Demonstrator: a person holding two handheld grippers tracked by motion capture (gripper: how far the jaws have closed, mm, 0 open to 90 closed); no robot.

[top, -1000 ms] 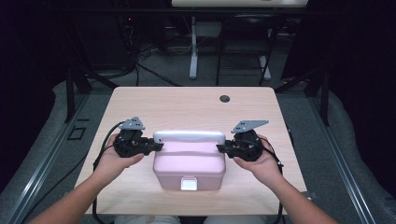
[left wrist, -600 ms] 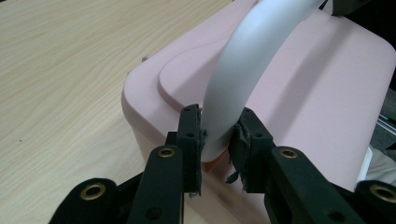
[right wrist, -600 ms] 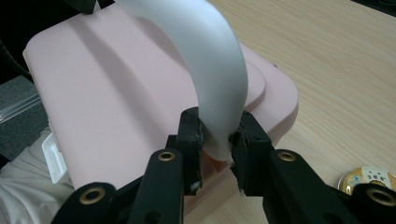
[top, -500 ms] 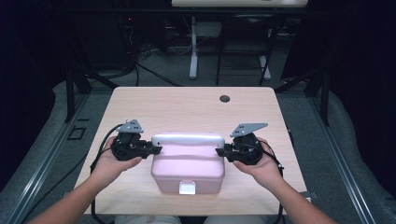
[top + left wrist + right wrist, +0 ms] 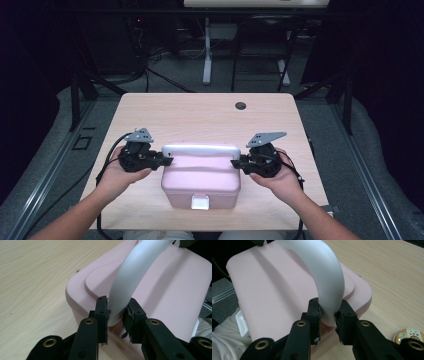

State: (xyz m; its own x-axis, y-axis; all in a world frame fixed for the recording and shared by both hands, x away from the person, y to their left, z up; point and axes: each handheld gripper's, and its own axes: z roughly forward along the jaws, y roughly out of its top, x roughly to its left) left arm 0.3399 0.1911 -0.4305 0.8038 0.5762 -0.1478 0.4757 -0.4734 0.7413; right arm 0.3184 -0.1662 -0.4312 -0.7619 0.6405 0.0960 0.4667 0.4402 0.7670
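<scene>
Both grippers [image 5: 166,161] [image 5: 236,163] on white handle [image 5: 201,149]

Light wood-grain worktop [image 5: 200,115], rectangular, with rounded corners. Small dark round hole [image 5: 240,105] near far edge, right of centre. Small round tin [image 5: 409,335] with gold rim on worktop in right gripper view. Grey floor [image 5: 165,80] beyond worktop. White desk leg [image 5: 206,52] and black cables [image 5: 150,75] behind, in dim surroundings. Dark rail [image 5: 45,170] along left side.
</scene>
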